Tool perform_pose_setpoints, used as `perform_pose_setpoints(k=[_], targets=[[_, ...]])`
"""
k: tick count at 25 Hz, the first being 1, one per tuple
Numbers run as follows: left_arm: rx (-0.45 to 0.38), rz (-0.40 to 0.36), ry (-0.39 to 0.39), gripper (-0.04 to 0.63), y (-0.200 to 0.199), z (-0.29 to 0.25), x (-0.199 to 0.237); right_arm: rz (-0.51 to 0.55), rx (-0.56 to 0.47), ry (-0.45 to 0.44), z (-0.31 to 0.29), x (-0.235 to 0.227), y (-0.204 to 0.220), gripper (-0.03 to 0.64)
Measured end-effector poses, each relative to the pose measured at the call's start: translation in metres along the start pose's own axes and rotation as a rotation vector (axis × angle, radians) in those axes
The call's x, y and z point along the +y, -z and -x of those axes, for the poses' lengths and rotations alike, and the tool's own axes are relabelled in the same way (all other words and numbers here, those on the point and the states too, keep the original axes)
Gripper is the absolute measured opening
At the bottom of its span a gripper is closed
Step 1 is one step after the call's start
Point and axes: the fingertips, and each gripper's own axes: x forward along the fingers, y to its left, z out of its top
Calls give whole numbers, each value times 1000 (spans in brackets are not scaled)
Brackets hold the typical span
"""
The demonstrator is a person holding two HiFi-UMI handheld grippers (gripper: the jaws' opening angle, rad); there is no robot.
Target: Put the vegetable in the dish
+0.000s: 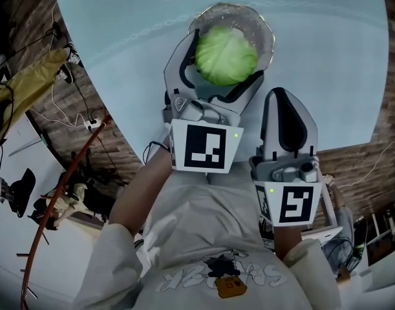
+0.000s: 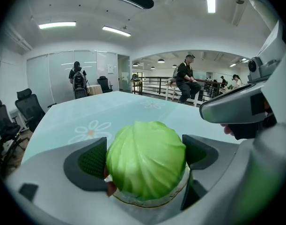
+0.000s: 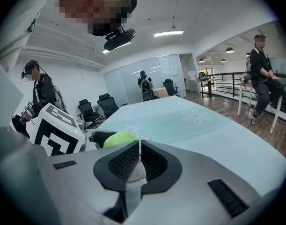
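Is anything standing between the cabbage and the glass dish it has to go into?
Nothing visible. The cabbage, clamped in the left claw, sits right at the glass dish, whose rim rings it.

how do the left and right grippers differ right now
The left gripper has its jaws wide, clamped on the cabbage; the right gripper has them together on nothing. The left gripper reaches over the glass dish; the right gripper hangs back, clear of the dish. Both share the same grey build.
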Motion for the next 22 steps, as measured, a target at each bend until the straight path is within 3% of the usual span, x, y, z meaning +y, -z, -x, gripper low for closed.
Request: perform_pose_setpoints(k=[6,22], targets=[[47,5,-5,514,9,-14,-4,-18,6,4,-4,-12,2,31],[167,-72,-7,514,36,-36,-9,-43,13,15,-5,-26,7,31]])
